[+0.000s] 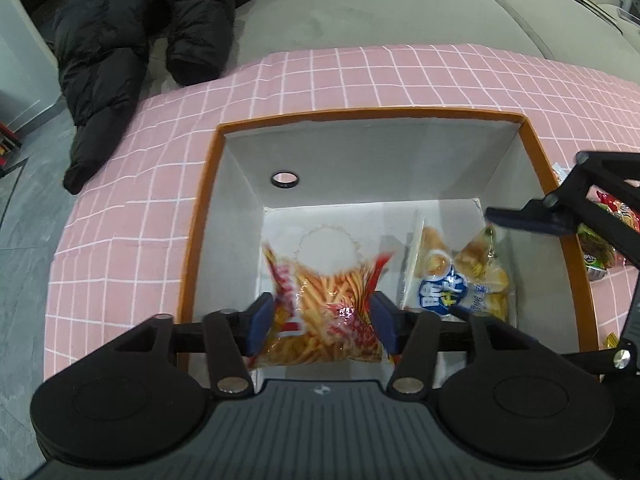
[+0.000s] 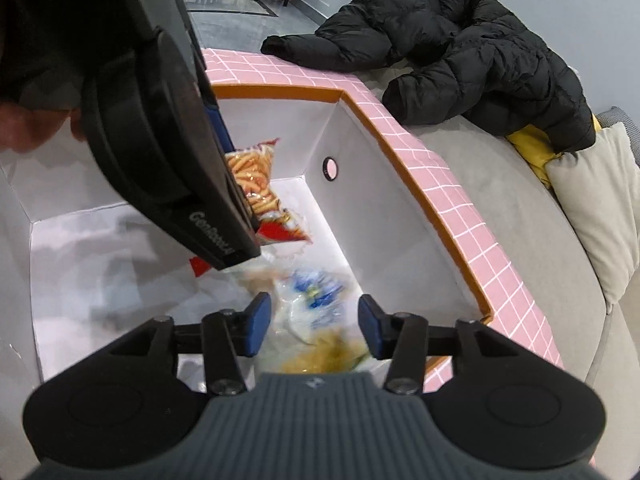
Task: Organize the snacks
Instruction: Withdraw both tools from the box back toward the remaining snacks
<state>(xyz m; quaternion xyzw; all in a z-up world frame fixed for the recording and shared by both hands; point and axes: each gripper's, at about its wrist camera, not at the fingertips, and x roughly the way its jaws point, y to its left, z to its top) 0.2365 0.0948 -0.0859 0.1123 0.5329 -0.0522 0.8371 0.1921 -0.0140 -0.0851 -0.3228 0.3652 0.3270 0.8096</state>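
My left gripper [image 1: 322, 322] is shut on a red bag of fry-shaped sticks [image 1: 320, 304] and holds it inside the white box with an orange rim [image 1: 200, 220]. The bag also shows in the right wrist view [image 2: 256, 188], under the left gripper's body. A clear bag with blue print and yellow snacks [image 1: 460, 280] lies on the box floor at the right. My right gripper [image 2: 314, 326] is open above that bag [image 2: 316, 312], which is blurred, with nothing between its pads.
The box stands on a pink checked cloth [image 1: 140, 208] over a grey sofa [image 1: 360, 12]. A black puffer jacket [image 1: 132, 40] lies at the back left. More snack packs [image 1: 604, 236] lie outside the box at the right.
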